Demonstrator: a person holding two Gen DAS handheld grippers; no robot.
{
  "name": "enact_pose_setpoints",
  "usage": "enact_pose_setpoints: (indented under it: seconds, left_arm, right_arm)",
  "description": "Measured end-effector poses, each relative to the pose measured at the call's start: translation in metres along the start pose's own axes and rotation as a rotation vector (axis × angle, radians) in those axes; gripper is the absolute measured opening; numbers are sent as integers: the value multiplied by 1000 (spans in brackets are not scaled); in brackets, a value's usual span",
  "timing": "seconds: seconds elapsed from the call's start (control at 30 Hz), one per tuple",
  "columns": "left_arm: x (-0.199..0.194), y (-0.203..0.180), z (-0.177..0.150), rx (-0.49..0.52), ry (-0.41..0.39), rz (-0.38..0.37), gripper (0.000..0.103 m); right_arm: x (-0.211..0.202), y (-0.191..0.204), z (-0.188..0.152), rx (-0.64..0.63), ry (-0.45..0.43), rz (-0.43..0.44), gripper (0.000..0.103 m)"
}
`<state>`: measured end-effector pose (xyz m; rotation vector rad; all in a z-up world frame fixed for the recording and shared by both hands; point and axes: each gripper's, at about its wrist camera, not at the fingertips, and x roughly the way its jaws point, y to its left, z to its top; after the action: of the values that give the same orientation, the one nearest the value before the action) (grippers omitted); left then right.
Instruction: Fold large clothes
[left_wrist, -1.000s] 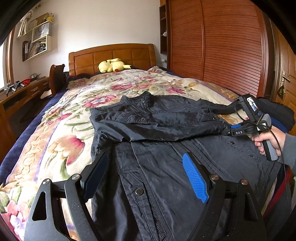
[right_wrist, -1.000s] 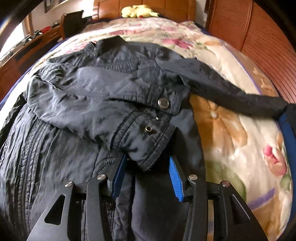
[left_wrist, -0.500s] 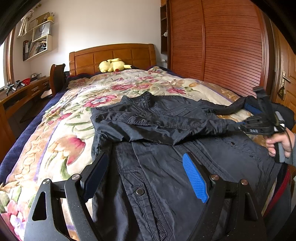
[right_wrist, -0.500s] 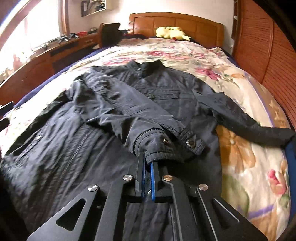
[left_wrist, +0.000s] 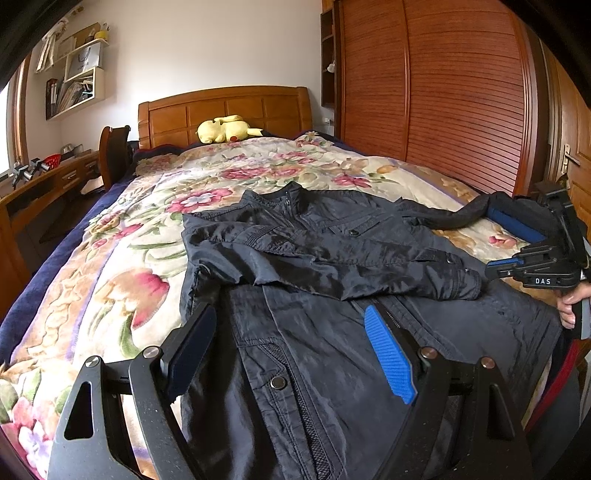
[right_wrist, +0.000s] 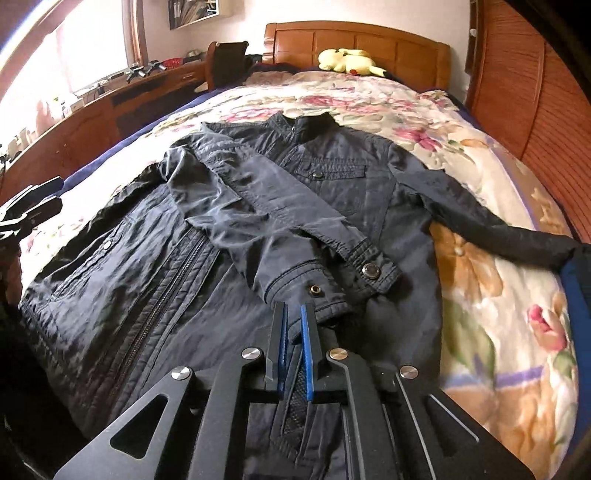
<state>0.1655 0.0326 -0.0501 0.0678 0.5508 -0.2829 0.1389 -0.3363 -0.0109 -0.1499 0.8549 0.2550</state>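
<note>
Right wrist view: jacket (right_wrist: 229, 229) lies front-up on the bed (right_wrist: 480, 314), 1 sleeve folded across the chest, the other (right_wrist: 491, 225) stretched aside.
Look: dark, creased, zip and snaps.
Right gripper (right_wrist: 293, 317): clenched, nothing pinched, just short of the cuff (right_wrist: 332, 284).
Left gripper (left_wrist: 291, 325): released, over the hem.
Advice: take the far sleeve at its cuff, lay it flat across.

The left gripper (left_wrist: 291, 350) points forward and somewhat downward, its two fingers spread wide apart with nothing pinched between the blue pads (left_wrist: 388, 354). The right gripper (right_wrist: 293, 317) tilts more steeply down, its jaws drawn nearly together, only a thin slit between the blue pads. A hand (left_wrist: 570, 302) grips the right gripper's handle from below
</note>
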Motion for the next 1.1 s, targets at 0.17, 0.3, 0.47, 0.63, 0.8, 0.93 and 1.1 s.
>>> enact_pose_setpoints:
  seconds: [0.17,0.3,0.47,0.63,0.8,0.93,1.1]
  left_arm:
    - [-2,0,4,-28,-20,-14,83]
    - [-1,-5,9,-35,-35,-16,83]
    - [-1,-14,13,-35,-59,-42,90]
    - [-10,-21,13,-5,-118,-8,91]
    - [-9,-19,14,-16,-109,-26,93]
    - [3,-22,11,-27,-61,-34,93]
    - [17,-29,7,-21,-21,-35,93]
  right_arm:
    - [-5,13,-1,-49,-32,6,11]
    - [5,14,4,-59,-32,8,12]
    - [17,8,13,-42,-37,9,14]
    - [23,-10,17,26,-58,-17,24]
    - [33,-43,18,75,-56,-96,36]
    - [41,-82,21,109,-43,-163,47]
    - [51,-137,30,173,-23,-230,54]
